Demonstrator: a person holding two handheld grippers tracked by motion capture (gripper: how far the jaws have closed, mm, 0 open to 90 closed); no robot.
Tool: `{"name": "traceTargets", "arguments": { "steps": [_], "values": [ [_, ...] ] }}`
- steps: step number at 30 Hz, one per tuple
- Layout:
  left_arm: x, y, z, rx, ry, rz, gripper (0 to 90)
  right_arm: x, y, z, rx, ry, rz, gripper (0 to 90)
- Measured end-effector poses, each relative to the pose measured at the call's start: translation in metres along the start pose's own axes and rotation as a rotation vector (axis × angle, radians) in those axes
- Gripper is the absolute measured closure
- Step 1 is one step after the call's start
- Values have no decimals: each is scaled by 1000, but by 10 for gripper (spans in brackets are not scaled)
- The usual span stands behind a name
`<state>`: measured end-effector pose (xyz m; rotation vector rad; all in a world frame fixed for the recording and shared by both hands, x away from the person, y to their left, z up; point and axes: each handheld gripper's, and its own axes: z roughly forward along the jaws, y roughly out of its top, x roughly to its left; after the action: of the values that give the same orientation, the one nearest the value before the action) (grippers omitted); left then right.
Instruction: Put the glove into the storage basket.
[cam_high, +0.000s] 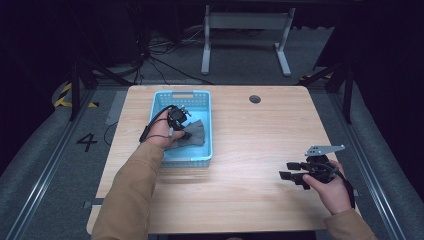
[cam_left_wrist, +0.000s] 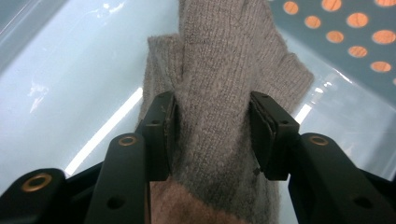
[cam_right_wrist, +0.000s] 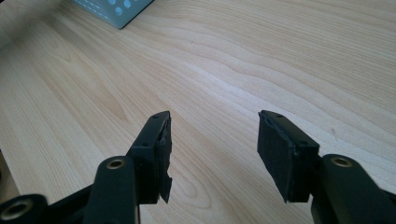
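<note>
A grey knit cloth (cam_high: 198, 133) lies in the light blue basket (cam_high: 182, 94) at the table's left. My left gripper (cam_high: 178, 121) reaches down into the basket over it. In the left gripper view a bunched fold of the cloth (cam_left_wrist: 219, 56) fills the gap of the left gripper (cam_left_wrist: 212, 100), and both pads touch its sides. The basket's pale floor (cam_left_wrist: 56, 70) lies beneath. My right gripper (cam_high: 291, 170) rests low over the wooden table (cam_high: 250, 140) at the right, pointing left. In its own view the right gripper (cam_right_wrist: 212, 116) stands open with nothing between its jaws.
A round cable hole (cam_high: 255, 99) sits near the table's far edge. A corner of the basket (cam_right_wrist: 116, 9) shows at the top of the right gripper view. Bare wood (cam_right_wrist: 261, 56) stretches between the right gripper and the basket.
</note>
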<state>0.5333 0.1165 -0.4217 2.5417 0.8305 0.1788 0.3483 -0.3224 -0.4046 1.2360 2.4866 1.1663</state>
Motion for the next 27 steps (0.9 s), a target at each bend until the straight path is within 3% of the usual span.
{"name": "traceTargets", "arguments": {
  "steps": [7,11,15,20,23,27],
  "values": [
    [1,0,-2,-35,11,-46,396,0,0,0,-3,-2,-1,455],
    [0,0,-6,-45,11,-58,364,0,1,0,-1,1,-4,455],
    [-1,-1,-14,-91,17,-85,349,1,3,2,-1,7,-7,455],
    [-3,-5,-34,-189,9,-146,345,2,8,6,-6,15,-19,457],
    [-5,-8,-43,-211,18,-173,359,2,11,8,-7,17,-27,461],
    [-5,-16,-47,-188,21,-220,531,4,18,12,-14,30,-40,478]
  ]
}}
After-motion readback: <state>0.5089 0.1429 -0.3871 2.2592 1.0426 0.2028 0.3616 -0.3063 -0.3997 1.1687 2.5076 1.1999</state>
